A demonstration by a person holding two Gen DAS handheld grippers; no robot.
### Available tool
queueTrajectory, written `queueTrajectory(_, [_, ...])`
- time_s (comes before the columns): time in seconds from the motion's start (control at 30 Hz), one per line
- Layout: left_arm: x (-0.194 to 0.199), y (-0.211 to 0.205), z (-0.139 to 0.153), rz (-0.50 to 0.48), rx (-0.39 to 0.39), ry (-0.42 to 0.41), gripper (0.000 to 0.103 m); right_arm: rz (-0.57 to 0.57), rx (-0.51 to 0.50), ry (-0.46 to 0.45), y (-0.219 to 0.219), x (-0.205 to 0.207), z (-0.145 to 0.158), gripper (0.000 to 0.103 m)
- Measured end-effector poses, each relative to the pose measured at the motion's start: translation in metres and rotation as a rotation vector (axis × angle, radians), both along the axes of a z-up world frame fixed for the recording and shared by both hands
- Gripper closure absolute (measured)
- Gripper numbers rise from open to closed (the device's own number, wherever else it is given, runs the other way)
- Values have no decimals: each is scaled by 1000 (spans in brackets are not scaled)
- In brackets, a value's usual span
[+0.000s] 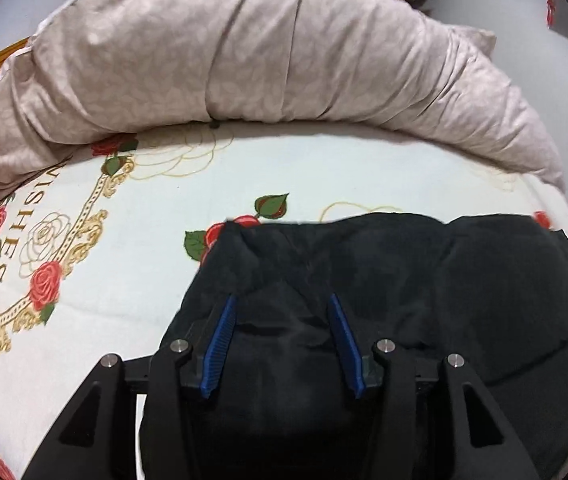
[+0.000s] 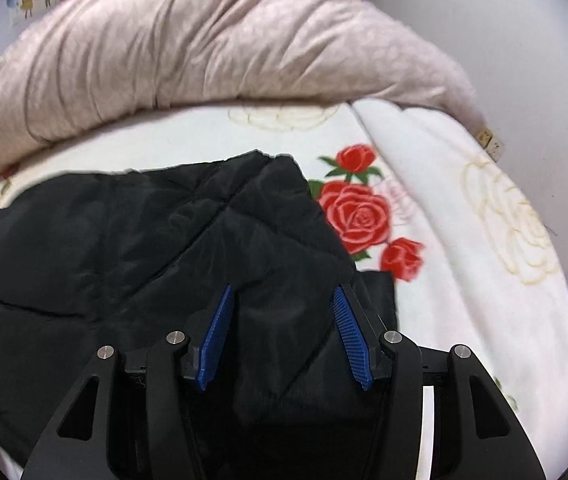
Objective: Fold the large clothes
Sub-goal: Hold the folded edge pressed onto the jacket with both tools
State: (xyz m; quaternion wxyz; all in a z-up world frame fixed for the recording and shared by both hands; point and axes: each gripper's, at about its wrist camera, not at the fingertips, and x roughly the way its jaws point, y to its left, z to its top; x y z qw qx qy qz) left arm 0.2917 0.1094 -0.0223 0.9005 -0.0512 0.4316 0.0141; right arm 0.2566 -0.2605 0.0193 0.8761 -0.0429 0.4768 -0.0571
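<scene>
Left wrist view: left gripper (image 1: pixel 282 300) over jacket (image 1: pixel 404 280), lower centre; fingers (image 1: pixel 220 344) apart, nothing pinched. Right gripper (image 2: pixel 284 292) likewise. Both edges are best gripped evenly on bed (image 1: pixel 132 280).

Matt quilted black jacket (image 2: pixel 124 240) on soft printed cotton bedsheet (image 1: pixel 144 208)

- Left gripper (image 1: pixel 282 300): pitched steeply downward, tips toward 12 o'clock, blue pads (image 1: pixel 222 340) spread about halfway apart, nothing pinched between them.
- Right gripper (image 2: pixel 284 292): same downward pitch, blue pads (image 2: pixel 350 336) likewise parted, tips toward 12 o'clock.
</scene>
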Motion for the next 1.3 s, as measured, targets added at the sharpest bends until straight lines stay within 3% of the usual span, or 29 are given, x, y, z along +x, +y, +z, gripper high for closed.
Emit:
queueTrajectory(0.27, [17, -10, -20, 13, 21, -15, 50, -4, 5, 5, 5, 17, -18, 51])
queueTrajectory(1.03, [21, -10, -24, 33, 19, -39, 50, -12, 33, -28, 1, 17, -26, 51])
queueTrajectory(1.3, [24, -8, -12, 22, 27, 8, 51, -15, 20, -8, 0, 16, -13, 50])
